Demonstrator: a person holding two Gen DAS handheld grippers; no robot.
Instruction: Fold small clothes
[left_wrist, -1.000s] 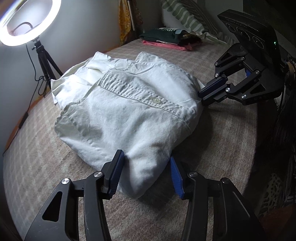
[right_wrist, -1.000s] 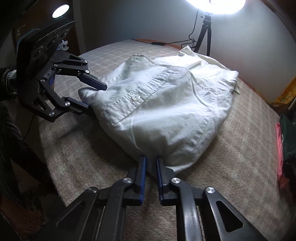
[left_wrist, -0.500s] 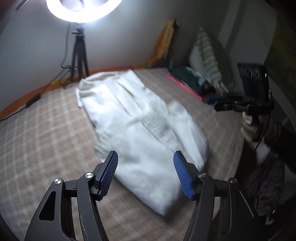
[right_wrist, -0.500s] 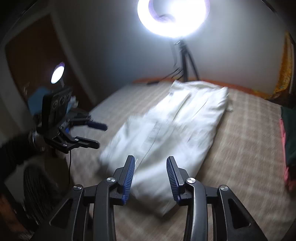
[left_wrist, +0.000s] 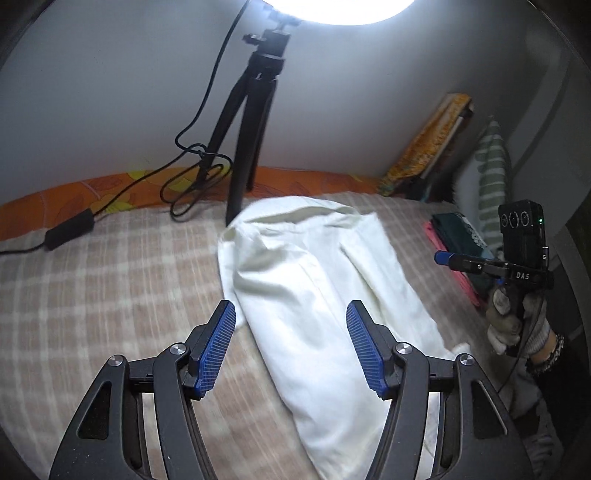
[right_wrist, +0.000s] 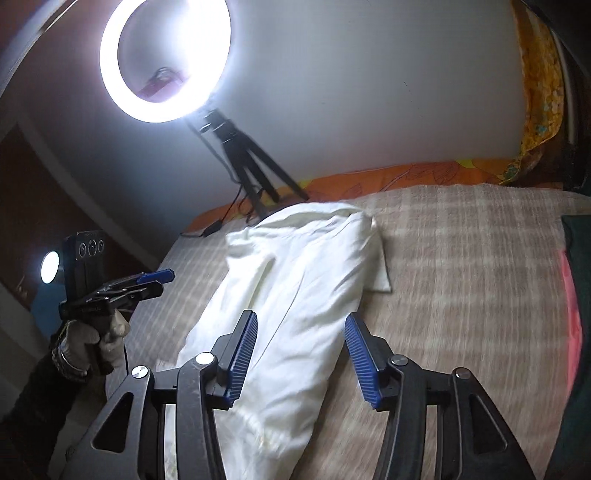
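We have both claws lifted off the white shirt (left_wrist: 317, 295) and clear of it. Our left claw (left_wrist: 291, 347) is released, its blue pads (left_wrist: 216, 347) standing wide with only air between them; the cloth seen through the gap lies below on the bed. Our right claw (right_wrist: 301, 360) is released too: its jaws have just been opening, and nothing is caught between them.

The shirt lies on the checked bedcover (left_wrist: 92, 277) as a long, narrow bundle. Its long axis runs from the near edge of the bed, just under both claws, away toward the far wall, where its far end stops close to the feet of the lamp tripod (left_wrist: 251, 110). So the shirt is ahead of and below each claw, lengthwise along the way they point, with its near end the closest part.

Seen from the right wrist, our left claw (right_wrist: 147, 284) hovers off the left flank of the bundle, over the bed's edge; from the left wrist, our right claw (left_wrist: 454, 258) hovers off the right flank. Neither looks clearly nearer, so we judge that a next fold, near end over far, would suit both claws taking the near corners together
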